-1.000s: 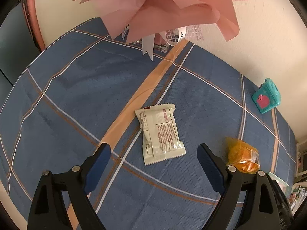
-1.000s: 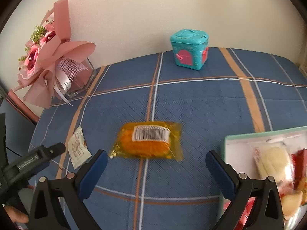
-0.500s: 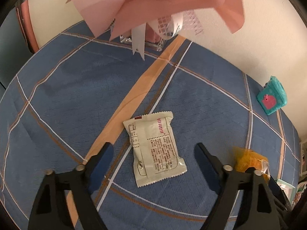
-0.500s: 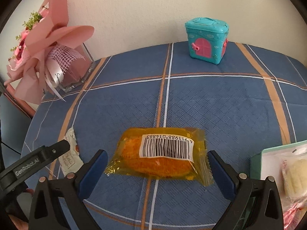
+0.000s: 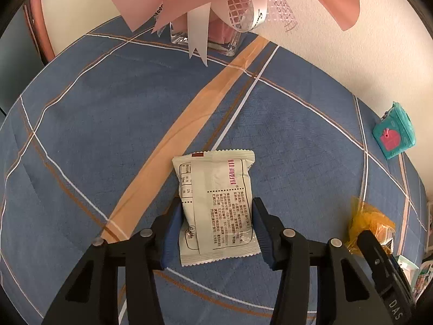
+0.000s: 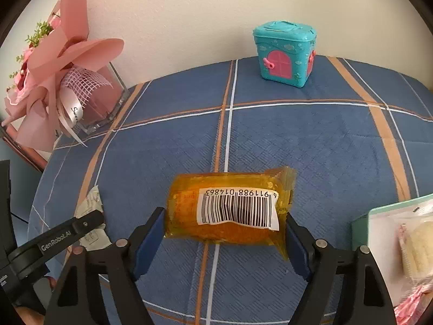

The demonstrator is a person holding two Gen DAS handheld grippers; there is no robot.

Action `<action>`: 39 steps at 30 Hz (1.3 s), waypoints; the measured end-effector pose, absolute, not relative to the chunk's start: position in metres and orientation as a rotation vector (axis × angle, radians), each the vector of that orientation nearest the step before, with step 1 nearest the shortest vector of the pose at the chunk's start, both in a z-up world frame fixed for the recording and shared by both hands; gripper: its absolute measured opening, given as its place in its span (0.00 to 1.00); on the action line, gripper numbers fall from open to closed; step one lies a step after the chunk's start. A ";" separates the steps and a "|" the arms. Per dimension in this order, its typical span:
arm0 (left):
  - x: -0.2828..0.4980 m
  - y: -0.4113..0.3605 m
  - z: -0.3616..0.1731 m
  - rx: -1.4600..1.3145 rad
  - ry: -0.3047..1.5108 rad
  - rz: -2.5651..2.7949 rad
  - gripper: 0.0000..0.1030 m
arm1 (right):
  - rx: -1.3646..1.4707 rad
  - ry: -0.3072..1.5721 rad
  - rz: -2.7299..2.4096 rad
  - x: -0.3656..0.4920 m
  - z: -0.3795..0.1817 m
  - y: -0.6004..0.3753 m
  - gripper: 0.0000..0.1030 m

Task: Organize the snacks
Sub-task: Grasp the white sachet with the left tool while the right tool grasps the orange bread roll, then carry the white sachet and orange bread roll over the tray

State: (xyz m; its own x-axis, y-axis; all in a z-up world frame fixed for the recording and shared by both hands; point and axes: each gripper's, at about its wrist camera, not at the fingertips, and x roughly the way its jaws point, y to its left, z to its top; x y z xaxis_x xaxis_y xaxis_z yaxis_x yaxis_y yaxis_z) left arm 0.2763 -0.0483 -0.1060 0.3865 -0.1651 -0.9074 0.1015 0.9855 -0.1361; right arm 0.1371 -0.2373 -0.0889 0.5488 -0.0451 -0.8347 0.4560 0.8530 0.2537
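A cream snack packet [image 5: 216,203] with printed text lies flat on the blue plaid tablecloth. My left gripper [image 5: 216,214] is closed on its two long sides, pads touching the wrapper. An orange snack packet [image 6: 230,208] with a barcode label lies on the cloth in the right wrist view. My right gripper [image 6: 226,227] is closed on its two short ends. The orange packet also shows in the left wrist view [image 5: 370,222], and the cream packet in the right wrist view [image 6: 90,208].
A pink bouquet [image 6: 54,62] in a clear vase [image 5: 205,38] stands at the back left by the wall. A teal toy house [image 6: 284,54] stands at the back. A mint tray [image 6: 362,222] holding several wrapped snacks is at the right edge.
Both grippers moved forward and down onto their packets, and their jaws closed from wide open until they touch the wrappers' sides.
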 end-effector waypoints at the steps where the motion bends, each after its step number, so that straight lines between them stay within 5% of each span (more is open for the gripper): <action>1: 0.275 -0.049 -0.106 -0.057 1.164 -0.166 0.50 | 0.478 0.953 -0.312 0.137 -0.089 -0.237 0.79; 39: 0.101 -0.112 -0.010 0.018 1.104 -0.367 0.50 | 0.516 0.910 -0.382 -0.045 0.002 -0.250 0.78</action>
State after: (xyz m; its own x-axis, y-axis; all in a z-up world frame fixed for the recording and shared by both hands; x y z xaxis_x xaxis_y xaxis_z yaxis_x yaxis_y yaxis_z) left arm 0.1009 -0.1121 -0.0103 0.3960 -0.2807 -0.8743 0.2988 0.9397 -0.1664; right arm -0.0452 -0.2500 0.0021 0.5609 -0.0961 -0.8223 0.5196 0.8141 0.2593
